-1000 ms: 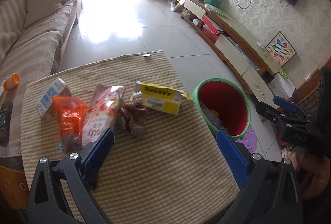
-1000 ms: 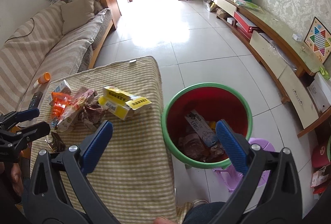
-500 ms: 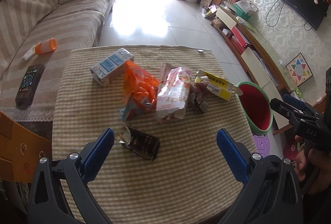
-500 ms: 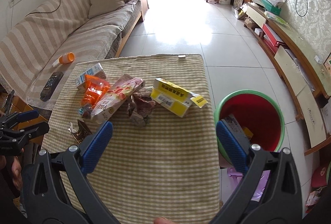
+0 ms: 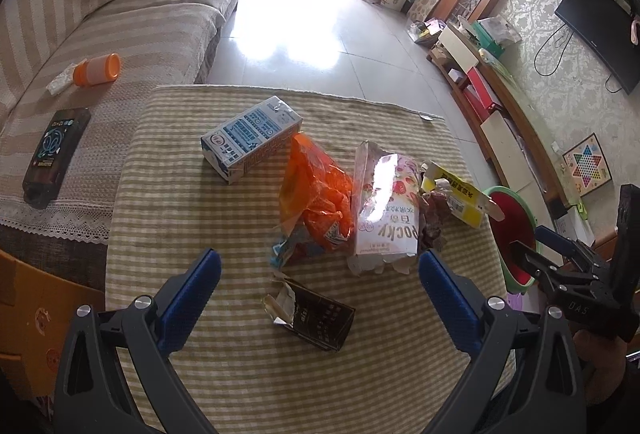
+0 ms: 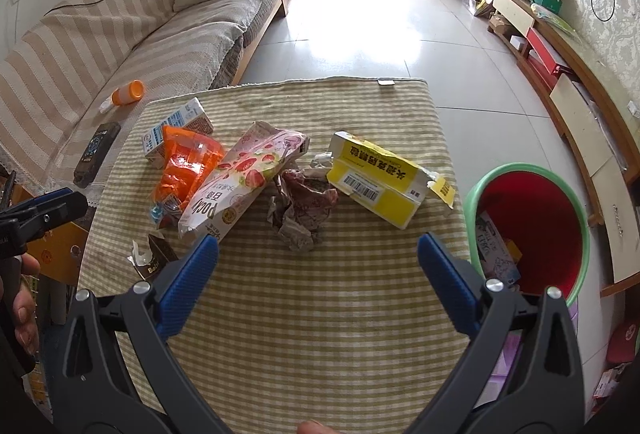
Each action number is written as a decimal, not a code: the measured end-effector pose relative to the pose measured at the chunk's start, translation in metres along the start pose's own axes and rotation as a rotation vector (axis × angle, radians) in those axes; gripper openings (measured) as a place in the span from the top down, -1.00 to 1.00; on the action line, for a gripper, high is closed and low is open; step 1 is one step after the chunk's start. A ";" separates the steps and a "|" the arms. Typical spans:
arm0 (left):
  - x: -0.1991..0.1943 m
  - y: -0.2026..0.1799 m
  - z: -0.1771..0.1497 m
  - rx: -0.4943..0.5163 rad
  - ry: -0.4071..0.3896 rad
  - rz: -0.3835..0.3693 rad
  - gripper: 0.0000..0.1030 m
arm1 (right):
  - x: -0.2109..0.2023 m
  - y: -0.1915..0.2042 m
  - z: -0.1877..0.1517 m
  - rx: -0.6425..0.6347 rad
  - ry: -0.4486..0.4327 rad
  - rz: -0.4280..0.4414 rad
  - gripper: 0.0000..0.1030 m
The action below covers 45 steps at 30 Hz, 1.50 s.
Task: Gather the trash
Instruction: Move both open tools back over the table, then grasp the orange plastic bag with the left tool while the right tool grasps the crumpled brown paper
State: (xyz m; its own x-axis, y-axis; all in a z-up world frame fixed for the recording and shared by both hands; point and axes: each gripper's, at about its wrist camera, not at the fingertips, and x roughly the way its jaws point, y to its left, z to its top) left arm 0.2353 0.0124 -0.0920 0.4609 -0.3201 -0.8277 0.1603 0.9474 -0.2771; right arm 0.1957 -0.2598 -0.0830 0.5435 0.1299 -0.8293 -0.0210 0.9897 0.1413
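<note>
Hovering over the near edge of the striped table (image 6: 320,314), both pairs of tongs are spread wide and hold nothing: the left tongs (image 5: 318,298) hang above the dark torn carton (image 5: 316,318), the right tongs (image 6: 318,282) just short of the crumpled brown wrapper (image 6: 304,209). Taking the pink Pocky box (image 6: 240,181) as the middle of the heap, the orange bag (image 6: 184,161) lies touching it on the sofa side, with the blue-and-white milk carton (image 5: 250,141) beyond that; the brown wrapper sits against its other side, and the torn yellow box (image 6: 384,185) lies past the wrapper, toward the bin. The red bin with a green rim (image 6: 532,230) stands on the floor just beside the table, some packets already inside it. On the sofa (image 6: 120,45), well apart from the Pocky box, rest a remote (image 5: 56,153) and an orange-capped bottle (image 5: 98,69)
</note>
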 end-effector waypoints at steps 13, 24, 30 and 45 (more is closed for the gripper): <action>0.073 0.008 0.032 -0.031 0.076 -0.018 -0.82 | 0.058 0.001 0.015 0.023 0.058 0.014 -0.80; 0.131 0.018 0.032 -0.053 0.173 -0.037 -0.60 | 0.101 -0.002 0.018 0.050 0.121 0.023 -0.63; 0.143 0.013 0.029 -0.036 0.194 -0.069 -0.38 | 0.116 -0.001 0.016 0.062 0.147 0.052 -0.34; 0.116 0.009 0.028 0.013 0.134 -0.021 0.00 | 0.097 0.002 0.014 0.056 0.117 0.083 0.27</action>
State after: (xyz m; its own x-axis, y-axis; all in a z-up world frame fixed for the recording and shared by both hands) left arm 0.3141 -0.0159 -0.1768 0.3366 -0.3351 -0.8800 0.1805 0.9402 -0.2889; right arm 0.2607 -0.2462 -0.1556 0.4401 0.2206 -0.8704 -0.0130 0.9708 0.2395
